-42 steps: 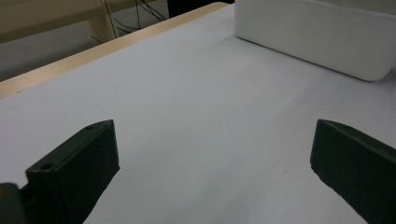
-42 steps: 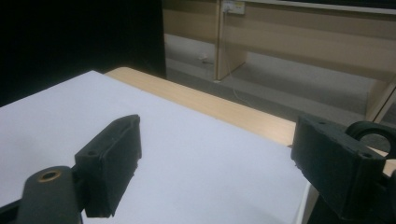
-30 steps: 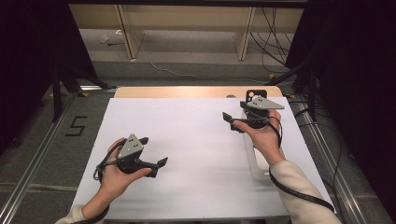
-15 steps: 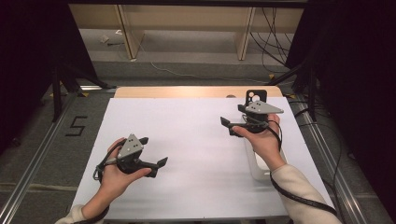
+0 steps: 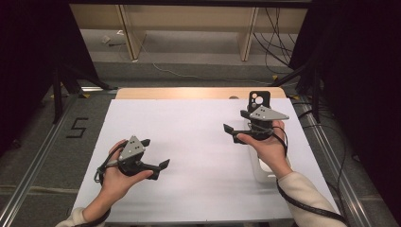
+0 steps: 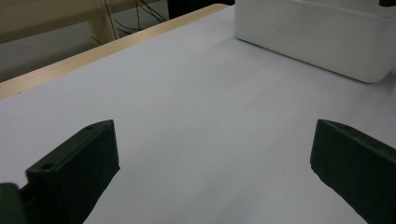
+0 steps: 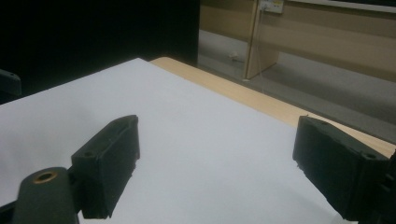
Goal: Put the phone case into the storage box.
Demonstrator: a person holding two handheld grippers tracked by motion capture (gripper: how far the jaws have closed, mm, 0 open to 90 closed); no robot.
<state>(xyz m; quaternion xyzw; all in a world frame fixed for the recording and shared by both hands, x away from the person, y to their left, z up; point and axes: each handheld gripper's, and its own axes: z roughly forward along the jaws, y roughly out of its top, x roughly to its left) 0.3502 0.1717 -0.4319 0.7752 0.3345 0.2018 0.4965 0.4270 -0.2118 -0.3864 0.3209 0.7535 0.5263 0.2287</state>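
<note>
My left gripper (image 5: 155, 152) rests low over the near left of the white-covered table (image 5: 198, 127), held in the person's left hand. Its jaws stand wide apart with bare white surface between them, as the left gripper view (image 6: 215, 135) confirms. My right gripper (image 5: 235, 120) is held at the right side of the table and points left. It is open, and in the right gripper view (image 7: 217, 128) nothing sits between its jaws. A white rounded box (image 5: 263, 173) lies on the table under the right hand, and its side wall (image 6: 317, 37) appears ahead of the left gripper.
A black flat object with round holes (image 5: 259, 98) stands at the far right of the table, just behind the right gripper. A wooden strip (image 5: 189, 92) edges the far side. Metal rails (image 5: 33, 165) run along both sides, and cables lie on the floor beyond.
The right gripper has drifted slightly toward the near side, still open. The left gripper has not moved.
</note>
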